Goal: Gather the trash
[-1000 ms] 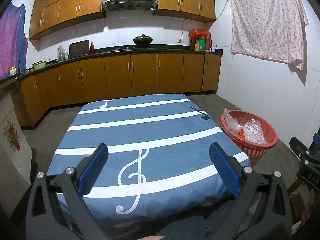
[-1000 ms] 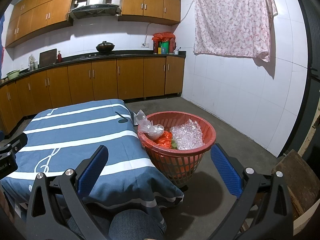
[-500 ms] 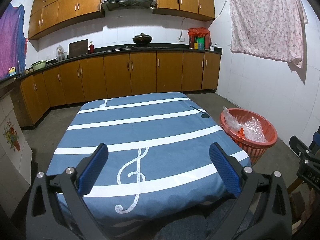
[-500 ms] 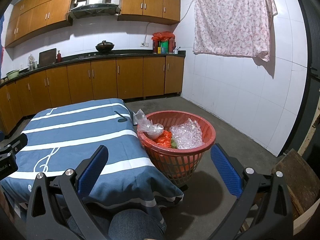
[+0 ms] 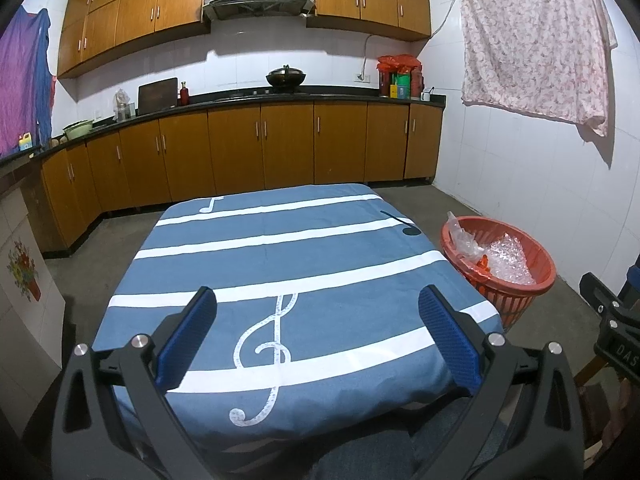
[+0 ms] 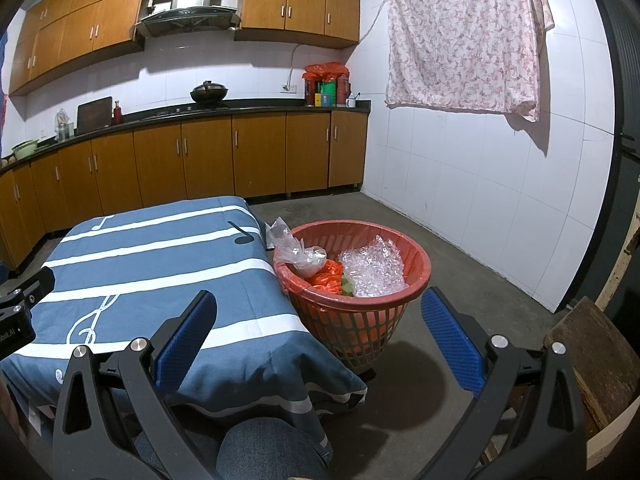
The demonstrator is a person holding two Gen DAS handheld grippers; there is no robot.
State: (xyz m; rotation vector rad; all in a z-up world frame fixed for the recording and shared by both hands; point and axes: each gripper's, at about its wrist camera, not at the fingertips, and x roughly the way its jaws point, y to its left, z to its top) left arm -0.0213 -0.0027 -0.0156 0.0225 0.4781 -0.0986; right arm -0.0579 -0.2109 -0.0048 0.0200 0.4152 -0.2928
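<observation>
An orange-red plastic basket (image 6: 360, 320) stands on the floor at the table's right side; it also shows in the left wrist view (image 5: 512, 300). It holds bubble wrap (image 6: 372, 270), a clear plastic bag (image 6: 296, 250) and orange scraps (image 6: 328, 278). The table carries a blue cloth with white stripes and music notes (image 5: 280, 272), with no loose trash visible on it. My left gripper (image 5: 318, 338) is open and empty above the table's near edge. My right gripper (image 6: 318, 338) is open and empty, near the basket.
Wooden kitchen cabinets (image 5: 260, 148) with a dark countertop line the far wall. A floral cloth (image 6: 464, 36) hangs on the white tiled right wall. A wooden board (image 6: 600, 376) stands at the right. The person's knee (image 6: 264, 452) is below the grippers.
Both views have barely shifted. The left view has drifted slightly back, so the basket looks a little lower. Both grippers stay open and empty.
</observation>
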